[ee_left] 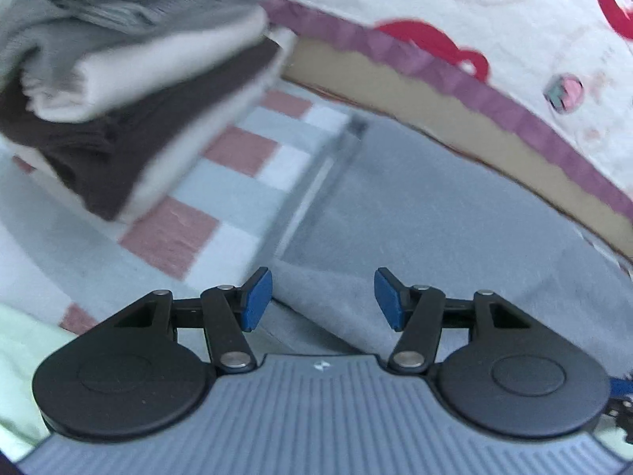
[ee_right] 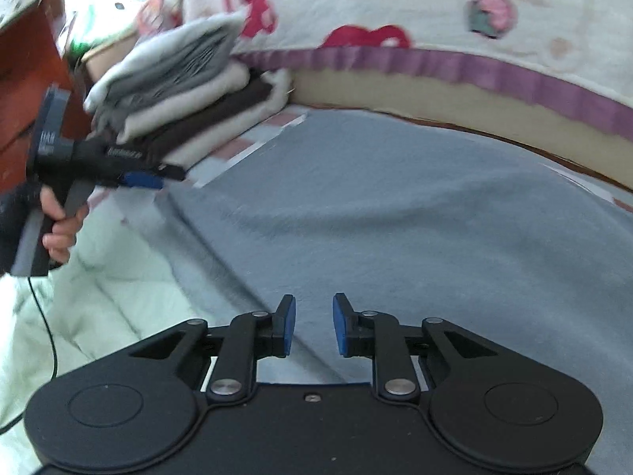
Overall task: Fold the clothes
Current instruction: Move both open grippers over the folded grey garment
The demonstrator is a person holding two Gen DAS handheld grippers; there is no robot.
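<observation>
Your grey garment (ee_right: pixel 395 206) lies spread flat on the bed, straight ahead of the right gripper's fingers and running under them; in the left wrist view its near edge is turned back into a soft ridge just ahead of and between the left gripper's fingers. It looks like a fleecy, thick knit, mostly smooth with a few shallow wrinkles, and nothing shows a fold completed yet.

The left gripper (ee_left: pixel 322 301) has its fingers wide apart and empty, poised over that turned edge. The right gripper (ee_right: pixel 312 326) has its fingers apart by a narrower gap, also holding nothing, low over the cloth.

Judging from this, the main risk is a poor pinch: if you close on the ridge you may catch two layers, or the checked sheet (ee_left: pixel 221 198) beneath, which lies just left of the left fingers, and drag the bedding along. Both views are blurred, so a hasty closure could simply miss the edge.

The stack of folded clothes (ee_left: pixel 118 79) sits ahead and to the left of the left fingers, near the garment's far corner; a wide sweep could topple it. The patterned quilt (ee_right: pixel 415 12) hangs beyond, well ahead of both.
</observation>
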